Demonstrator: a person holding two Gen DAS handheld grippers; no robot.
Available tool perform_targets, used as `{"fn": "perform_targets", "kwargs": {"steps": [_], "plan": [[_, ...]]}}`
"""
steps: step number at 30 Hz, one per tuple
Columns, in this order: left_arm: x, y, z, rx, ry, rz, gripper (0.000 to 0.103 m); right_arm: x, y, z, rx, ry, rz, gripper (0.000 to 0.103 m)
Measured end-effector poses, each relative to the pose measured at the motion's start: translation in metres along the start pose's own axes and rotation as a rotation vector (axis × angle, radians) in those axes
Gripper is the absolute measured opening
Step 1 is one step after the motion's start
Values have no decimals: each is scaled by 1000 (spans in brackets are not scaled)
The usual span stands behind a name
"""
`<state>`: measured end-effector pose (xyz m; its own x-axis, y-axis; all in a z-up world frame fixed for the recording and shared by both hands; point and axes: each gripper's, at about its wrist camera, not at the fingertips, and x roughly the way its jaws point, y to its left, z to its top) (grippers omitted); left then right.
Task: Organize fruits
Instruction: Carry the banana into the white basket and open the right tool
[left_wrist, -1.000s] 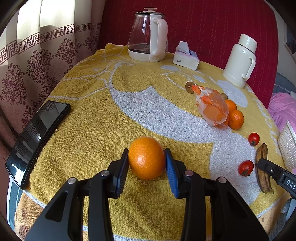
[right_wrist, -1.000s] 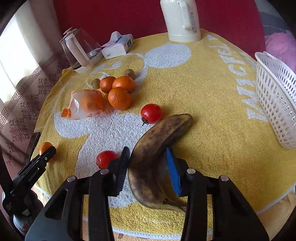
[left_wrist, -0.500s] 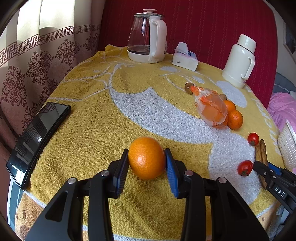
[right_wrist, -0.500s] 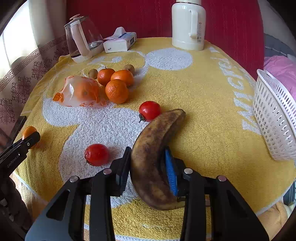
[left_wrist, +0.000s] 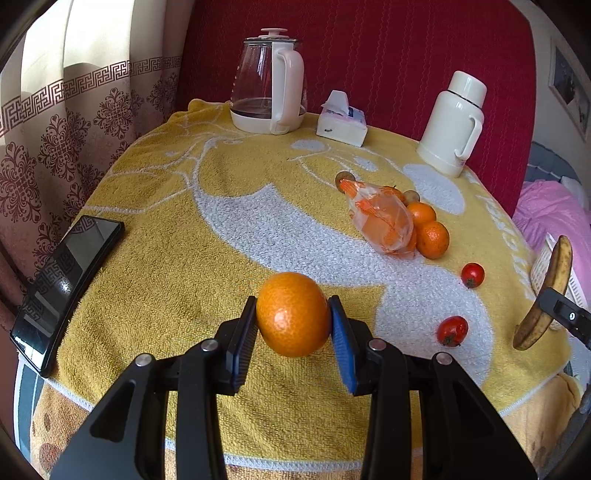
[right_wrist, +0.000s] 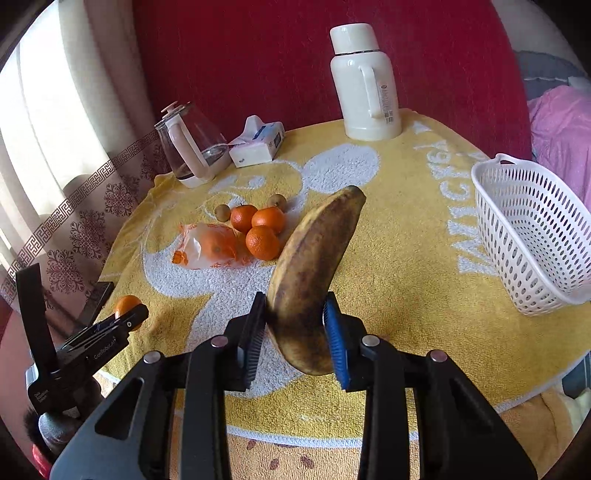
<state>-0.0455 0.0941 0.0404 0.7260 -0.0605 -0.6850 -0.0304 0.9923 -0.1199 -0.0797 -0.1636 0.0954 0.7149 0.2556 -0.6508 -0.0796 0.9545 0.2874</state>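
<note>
My left gripper (left_wrist: 293, 319) is shut on an orange (left_wrist: 293, 319) and holds it just above the yellow towel. My right gripper (right_wrist: 295, 325) is shut on a brown-spotted banana (right_wrist: 314, 269), lifted off the table with its tip pointing up; the banana also shows in the left wrist view (left_wrist: 546, 291). A white plastic basket (right_wrist: 532, 229) stands at the right edge. Three oranges (right_wrist: 262, 225), a bagged orange (right_wrist: 210, 245) and small brown fruits (right_wrist: 222, 213) lie mid-table. Two tomatoes (left_wrist: 452, 330) lie on the towel.
A glass kettle (left_wrist: 269, 96), a tissue box (left_wrist: 341, 123) and a white thermos (left_wrist: 452, 123) stand along the back edge. A black phone (left_wrist: 66, 280) lies at the left edge. A red backdrop and a patterned curtain surround the table.
My right gripper has lifted the banana off the towel and tilted it upright. My left gripper has raised the orange slightly.
</note>
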Motion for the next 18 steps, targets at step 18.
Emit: {"fn": "perform_targets", "kwargs": {"steps": [18], "plan": [[-22,-54,14,99,-51,-56,39,-88,-75,55,177,-252,1,32]]}}
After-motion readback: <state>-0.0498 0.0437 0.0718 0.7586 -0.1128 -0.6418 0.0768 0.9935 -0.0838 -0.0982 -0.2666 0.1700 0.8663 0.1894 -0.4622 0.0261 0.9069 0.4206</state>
